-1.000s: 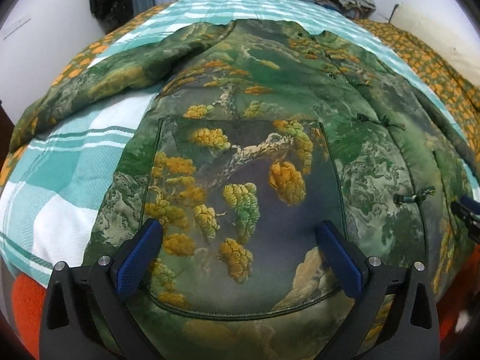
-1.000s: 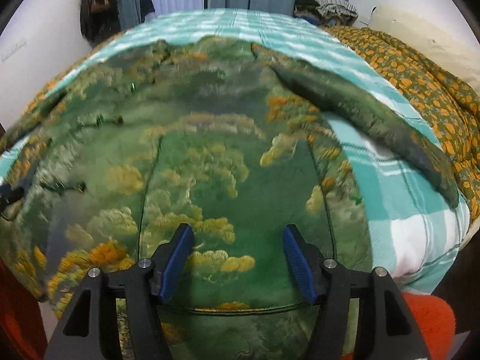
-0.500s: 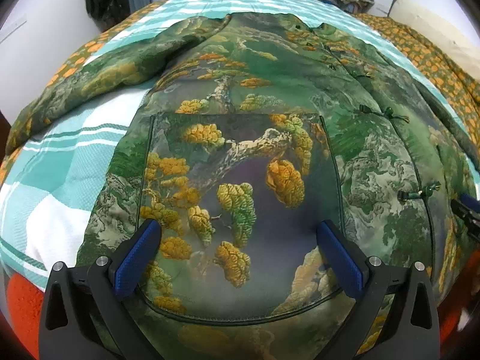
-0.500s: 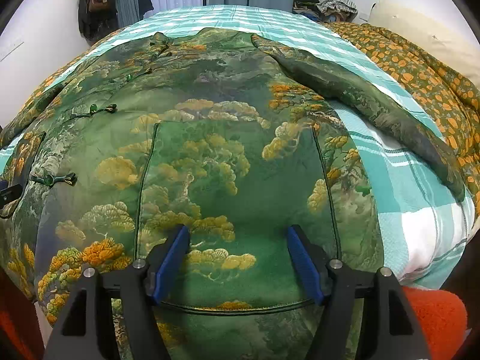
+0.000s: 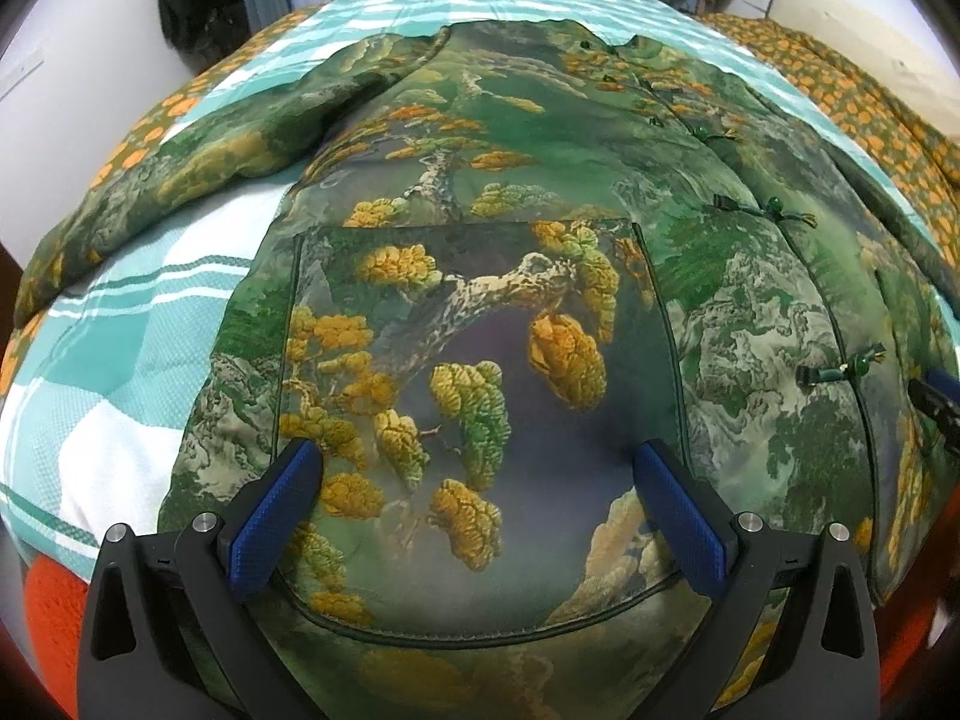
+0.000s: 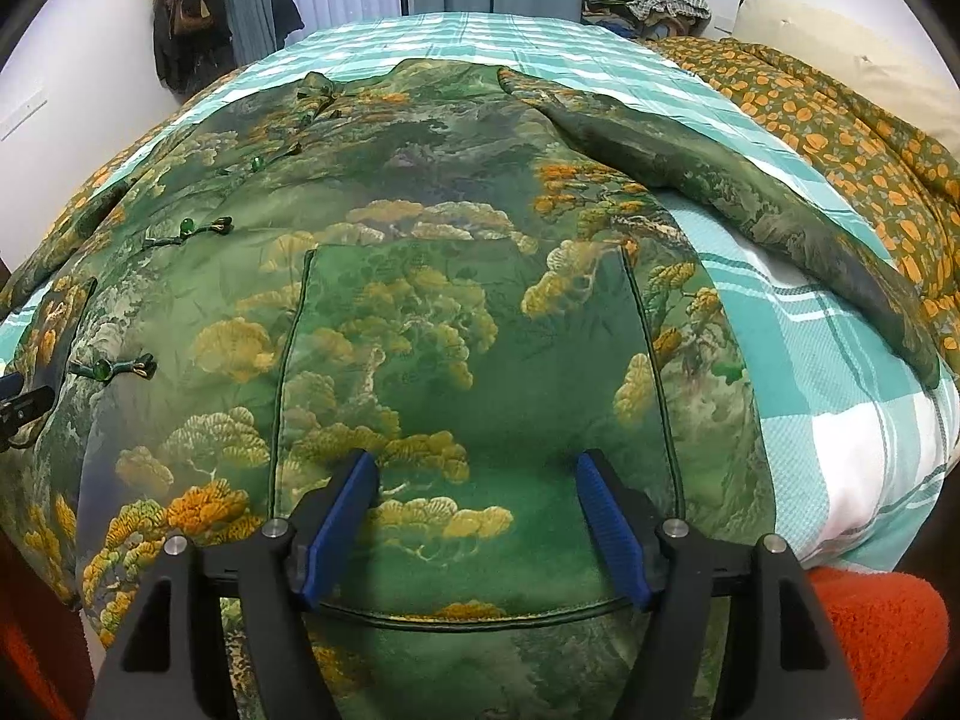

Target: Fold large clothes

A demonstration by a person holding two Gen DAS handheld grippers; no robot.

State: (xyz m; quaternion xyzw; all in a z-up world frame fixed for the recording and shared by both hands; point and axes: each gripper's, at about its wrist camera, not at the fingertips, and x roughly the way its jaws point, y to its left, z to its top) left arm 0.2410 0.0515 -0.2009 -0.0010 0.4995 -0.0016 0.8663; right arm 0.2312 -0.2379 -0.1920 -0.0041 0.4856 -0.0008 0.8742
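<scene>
I held both claws over the near hem of the jacket [image 5: 540, 192], a large green one printed with pine trees and golden foliage, which lay spread flat, front up, on the bed [image 5: 120, 372] with its collar at the far end. My left claw [image 5: 480, 474] stood wide open above the left patch pocket [image 5: 480, 420], its blue pads [image 5: 273, 519] apart over the cloth and gripping nothing. My right claw [image 6: 477, 480] hung over the right patch pocket [image 6: 474, 360], jaws parted and holding nothing, though the fabric lay beneath the gap. The left sleeve [image 5: 180, 180] ran out across the teal-and-white checked blanket toward the left; the right sleeve [image 6: 750, 204] stretched away to the right, beside an orange-spotted quilt [image 6: 840, 120]. Knotted button fastenings [image 6: 114, 369] ran down the jacket's middle, between my two claws. A red-orange towel [image 6: 876, 630] showed at the near edge of the bed.
</scene>
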